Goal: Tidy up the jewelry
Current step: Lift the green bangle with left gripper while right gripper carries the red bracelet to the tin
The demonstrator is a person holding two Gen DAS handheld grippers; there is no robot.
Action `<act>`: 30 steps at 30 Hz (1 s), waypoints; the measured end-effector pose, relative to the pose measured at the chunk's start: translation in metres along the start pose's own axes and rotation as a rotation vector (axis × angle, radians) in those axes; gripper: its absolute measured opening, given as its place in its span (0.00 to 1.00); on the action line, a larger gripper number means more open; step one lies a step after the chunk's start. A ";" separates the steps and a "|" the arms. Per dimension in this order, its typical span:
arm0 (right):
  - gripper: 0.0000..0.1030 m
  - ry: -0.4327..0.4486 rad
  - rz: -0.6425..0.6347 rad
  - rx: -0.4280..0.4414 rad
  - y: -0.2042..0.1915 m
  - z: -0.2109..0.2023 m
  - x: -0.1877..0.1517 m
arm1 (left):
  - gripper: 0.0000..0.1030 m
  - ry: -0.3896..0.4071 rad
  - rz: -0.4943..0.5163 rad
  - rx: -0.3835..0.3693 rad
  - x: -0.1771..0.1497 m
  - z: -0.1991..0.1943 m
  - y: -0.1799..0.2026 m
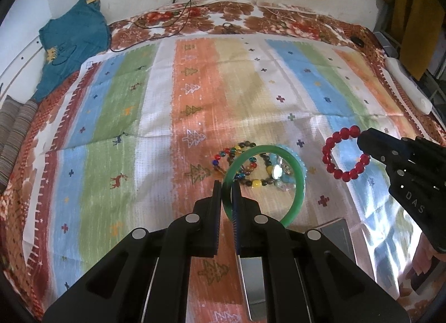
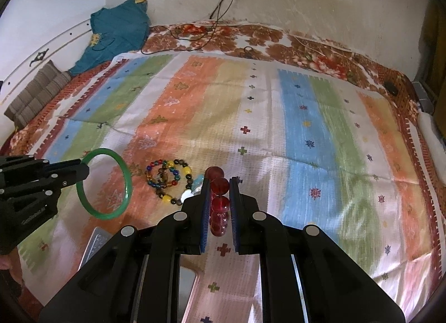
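Note:
My left gripper is shut on a green bangle and holds it above the striped cloth; it also shows in the right wrist view, with the bangle at the left. My right gripper is shut on a red bead bracelet, also held above the cloth; in the left wrist view the gripper and the bracelet are at the right. A pile of multicoloured bead bracelets with a turquoise piece lies on the cloth between them.
A striped cloth covers a floral bedspread. A shiny metal tray edge lies near the front. A teal garment, cables and a white object lie at the edges.

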State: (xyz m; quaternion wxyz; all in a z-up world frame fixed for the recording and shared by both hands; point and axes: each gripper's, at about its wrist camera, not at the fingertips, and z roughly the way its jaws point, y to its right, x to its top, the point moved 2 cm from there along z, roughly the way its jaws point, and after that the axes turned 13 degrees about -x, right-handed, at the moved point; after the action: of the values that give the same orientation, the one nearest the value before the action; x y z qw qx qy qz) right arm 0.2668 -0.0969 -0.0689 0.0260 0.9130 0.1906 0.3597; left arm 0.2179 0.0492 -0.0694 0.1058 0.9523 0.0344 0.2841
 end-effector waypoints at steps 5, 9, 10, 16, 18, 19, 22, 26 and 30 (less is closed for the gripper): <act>0.14 0.012 0.005 0.011 0.000 -0.012 -0.004 | 0.07 0.005 0.008 -0.003 -0.007 -0.008 0.006; 0.14 0.028 0.008 0.008 -0.001 -0.024 -0.009 | 0.07 0.005 0.012 -0.002 -0.014 -0.014 0.010; 0.13 0.029 0.008 0.010 -0.002 -0.026 -0.010 | 0.07 0.006 0.013 -0.002 -0.016 -0.015 0.011; 0.14 0.045 0.002 0.032 -0.004 -0.044 -0.018 | 0.07 0.014 0.019 -0.003 -0.026 -0.026 0.016; 0.14 0.052 -0.001 0.036 -0.006 -0.050 -0.022 | 0.07 0.016 0.022 -0.003 -0.029 -0.028 0.018; 0.14 0.053 -0.001 0.040 -0.006 -0.053 -0.024 | 0.07 0.017 0.024 -0.003 -0.030 -0.029 0.019; 0.14 0.058 -0.006 0.049 -0.008 -0.060 -0.030 | 0.07 0.021 0.022 -0.006 -0.036 -0.034 0.021; 0.14 0.062 -0.009 0.056 -0.009 -0.069 -0.039 | 0.07 0.022 0.017 -0.012 -0.042 -0.039 0.022; 0.14 0.054 -0.013 0.063 -0.010 -0.073 -0.047 | 0.07 0.020 0.021 -0.012 -0.048 -0.043 0.026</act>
State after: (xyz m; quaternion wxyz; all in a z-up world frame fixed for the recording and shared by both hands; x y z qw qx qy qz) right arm 0.1836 -0.1112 -0.0468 -0.0058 0.9021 0.2085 0.3778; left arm 0.1545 0.0253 -0.0538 0.1082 0.9491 0.0237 0.2949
